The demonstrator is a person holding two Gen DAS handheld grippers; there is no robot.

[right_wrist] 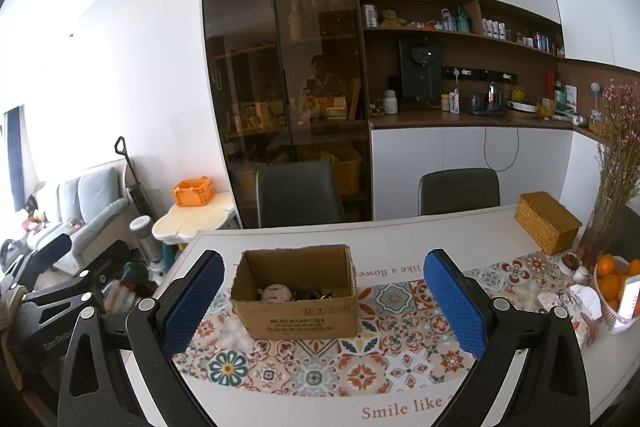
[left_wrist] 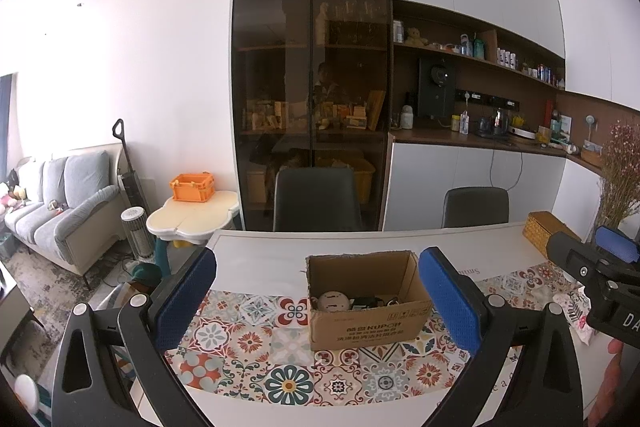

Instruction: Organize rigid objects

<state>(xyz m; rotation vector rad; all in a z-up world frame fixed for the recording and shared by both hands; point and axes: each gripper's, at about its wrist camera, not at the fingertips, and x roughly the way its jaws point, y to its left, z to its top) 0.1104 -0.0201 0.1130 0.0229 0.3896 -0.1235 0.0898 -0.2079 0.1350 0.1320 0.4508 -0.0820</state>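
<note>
An open cardboard box (left_wrist: 366,301) (right_wrist: 298,297) stands on the patterned runner of the white table (left_wrist: 260,255) (right_wrist: 460,231). Inside lie a round pale object (left_wrist: 332,301) (right_wrist: 276,293) and several dark items (left_wrist: 370,301) (right_wrist: 314,294). My left gripper (left_wrist: 320,301) is open, its blue pads (left_wrist: 450,303) wide apart on either side of the box, short of it and empty. My right gripper (right_wrist: 324,301) is open too, held back from the box with nothing between its pads (right_wrist: 456,301). The right gripper also shows at the right edge of the left wrist view.
A woven box (right_wrist: 546,221) and dried flowers (right_wrist: 616,163) stand at the table's far right, with a basket of oranges (right_wrist: 612,279) and tissue pack (right_wrist: 576,301) nearer. Two dark chairs (right_wrist: 298,191) (right_wrist: 460,191) face the far side. A small side table carries an orange crate (right_wrist: 192,191).
</note>
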